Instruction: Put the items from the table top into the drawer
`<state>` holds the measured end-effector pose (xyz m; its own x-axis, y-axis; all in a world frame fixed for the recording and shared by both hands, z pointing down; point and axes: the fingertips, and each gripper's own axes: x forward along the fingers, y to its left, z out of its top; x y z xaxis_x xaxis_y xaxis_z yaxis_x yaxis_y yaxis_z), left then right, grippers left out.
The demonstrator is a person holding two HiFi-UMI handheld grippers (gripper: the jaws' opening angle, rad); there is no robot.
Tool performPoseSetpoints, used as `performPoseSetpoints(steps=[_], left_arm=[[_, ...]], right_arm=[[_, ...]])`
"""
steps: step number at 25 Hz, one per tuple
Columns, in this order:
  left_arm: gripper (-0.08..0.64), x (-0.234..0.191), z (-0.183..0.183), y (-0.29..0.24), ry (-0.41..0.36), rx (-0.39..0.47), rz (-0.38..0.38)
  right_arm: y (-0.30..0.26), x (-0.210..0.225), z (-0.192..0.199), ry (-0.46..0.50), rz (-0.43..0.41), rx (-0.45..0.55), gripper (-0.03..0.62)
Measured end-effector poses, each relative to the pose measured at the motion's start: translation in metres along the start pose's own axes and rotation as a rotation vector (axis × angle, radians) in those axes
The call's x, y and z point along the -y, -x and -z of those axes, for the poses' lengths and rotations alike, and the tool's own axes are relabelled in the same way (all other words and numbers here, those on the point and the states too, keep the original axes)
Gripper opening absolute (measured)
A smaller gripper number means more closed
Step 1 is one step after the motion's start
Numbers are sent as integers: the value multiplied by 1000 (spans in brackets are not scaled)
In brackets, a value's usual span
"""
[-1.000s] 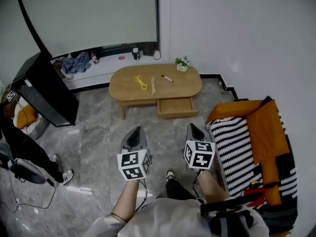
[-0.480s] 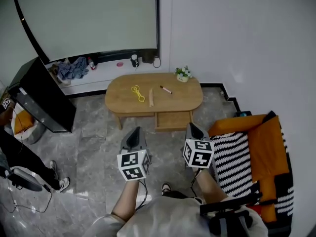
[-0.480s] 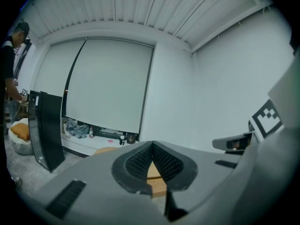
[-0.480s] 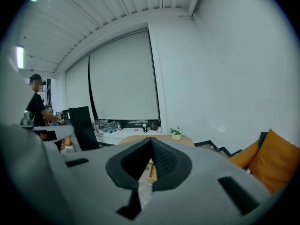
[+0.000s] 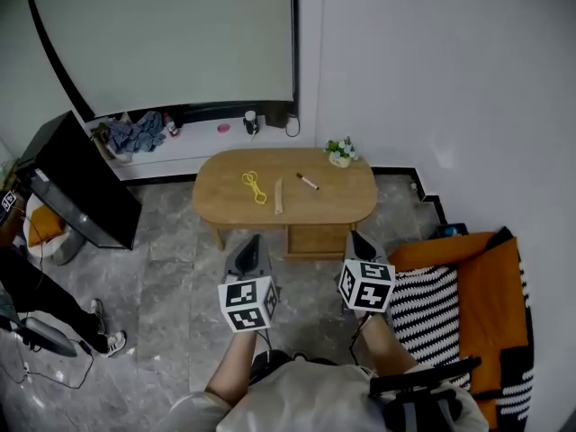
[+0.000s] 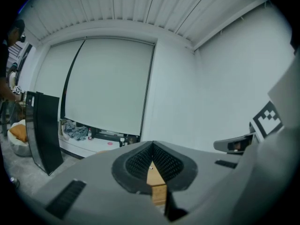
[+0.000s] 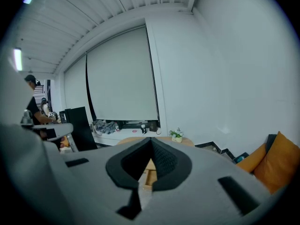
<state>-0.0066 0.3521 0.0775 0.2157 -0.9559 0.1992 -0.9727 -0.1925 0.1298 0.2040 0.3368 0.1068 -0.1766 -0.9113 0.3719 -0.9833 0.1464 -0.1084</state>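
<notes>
- Wooden oval coffee table (image 5: 346, 194) holds everything: yellow plastic tongs (image 5: 255, 186), pale wooden stick (image 5: 278, 195) and red-tipped marker pen (image 5: 307, 182). Nothing looks stowed in its drawer (image 5: 316, 239) yet.
- Your left gripper (image 5: 251, 241) and right gripper (image 5: 357, 238) are closed and empty, well short of the table.

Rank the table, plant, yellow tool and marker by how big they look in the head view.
1. The table, by far the largest.
2. The plant and the yellow tool look about alike, so they are not ranked apart.
3. The marker, a short thin line.
</notes>
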Motion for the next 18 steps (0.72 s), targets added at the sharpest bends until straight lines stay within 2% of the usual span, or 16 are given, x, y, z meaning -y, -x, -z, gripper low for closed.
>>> performPoseSetpoints(steps=[13, 18], left_arm=[[8, -18, 9, -82, -9, -47, 19], [8, -37, -9, -137, -15, -39, 42]], right_arm=[[-80, 22, -1, -53, 31, -45, -7], [-134, 18, -27, -56, 45, -36, -8]])
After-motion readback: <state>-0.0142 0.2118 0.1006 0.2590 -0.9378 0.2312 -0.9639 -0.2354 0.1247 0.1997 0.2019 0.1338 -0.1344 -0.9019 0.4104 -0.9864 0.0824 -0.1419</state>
